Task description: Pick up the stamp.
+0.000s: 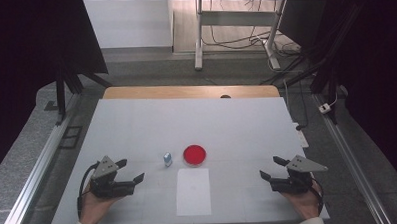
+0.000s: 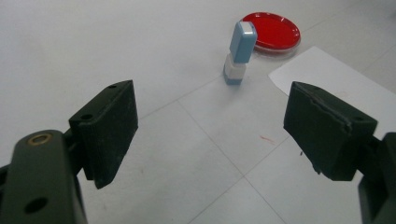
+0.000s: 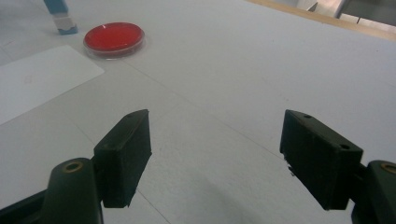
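Observation:
A small blue-and-white stamp (image 1: 167, 159) stands upright near the table's middle, with a round red ink pad dish (image 1: 194, 154) just to its right. A white sheet of paper (image 1: 193, 191) lies in front of them. My left gripper (image 1: 130, 170) rests at the near left, open, jaws empty and pointing toward the stamp (image 2: 240, 52), the red dish (image 2: 274, 31) and the paper (image 2: 327, 79). My right gripper (image 1: 270, 168) sits at the near right, open and empty; in its view the red dish (image 3: 114, 38), the stamp (image 3: 60, 17) and the paper (image 3: 39, 79) lie far left.
A white mat (image 1: 137, 124) covers the wooden table (image 1: 191, 91). Metal rails (image 1: 33, 173) run along both sides. Beyond the table's far edge stand a desk frame (image 1: 200, 37) and loose cables (image 1: 244, 40) on the floor.

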{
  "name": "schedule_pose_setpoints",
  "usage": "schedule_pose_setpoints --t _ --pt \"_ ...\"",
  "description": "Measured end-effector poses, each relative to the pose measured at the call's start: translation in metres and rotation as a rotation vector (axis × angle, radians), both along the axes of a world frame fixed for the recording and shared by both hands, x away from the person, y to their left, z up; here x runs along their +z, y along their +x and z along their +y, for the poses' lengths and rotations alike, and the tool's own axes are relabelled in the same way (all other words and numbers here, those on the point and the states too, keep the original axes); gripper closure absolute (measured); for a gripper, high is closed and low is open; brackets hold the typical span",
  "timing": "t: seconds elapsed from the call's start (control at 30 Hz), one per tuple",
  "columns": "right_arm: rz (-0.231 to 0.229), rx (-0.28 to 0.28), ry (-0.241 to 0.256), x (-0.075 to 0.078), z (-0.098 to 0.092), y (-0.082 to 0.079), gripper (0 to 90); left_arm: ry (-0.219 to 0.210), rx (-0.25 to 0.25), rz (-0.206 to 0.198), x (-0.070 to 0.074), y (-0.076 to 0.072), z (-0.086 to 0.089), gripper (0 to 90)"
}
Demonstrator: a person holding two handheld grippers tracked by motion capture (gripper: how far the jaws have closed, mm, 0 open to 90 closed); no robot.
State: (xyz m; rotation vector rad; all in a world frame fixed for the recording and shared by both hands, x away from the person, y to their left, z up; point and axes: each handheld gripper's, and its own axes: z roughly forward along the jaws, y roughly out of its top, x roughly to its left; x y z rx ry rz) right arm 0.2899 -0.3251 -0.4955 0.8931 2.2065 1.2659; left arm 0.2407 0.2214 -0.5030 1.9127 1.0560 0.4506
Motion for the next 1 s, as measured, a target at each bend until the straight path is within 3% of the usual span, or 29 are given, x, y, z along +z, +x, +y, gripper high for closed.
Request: schedule_pose_setpoints --t 0.23,0.7,1.0 --pt "-0.001 0.009 -0.002 -0.001 0.005 -0.002 24.7 -0.002 -0.016 -0.012 0.008 0.004 -0.002 17.8" --pt "0.006 0.033 -0.01 -0.004 0.013 -0.004 25.3 -0.012 -0.048 0.015 0.02 0.015 -0.012 18.7" --pt "-0.005 0.042 -0.001 -0.002 0.017 -0.005 25.5 0.01 -0.086 0.012 0.028 0.019 -0.025 19.1"
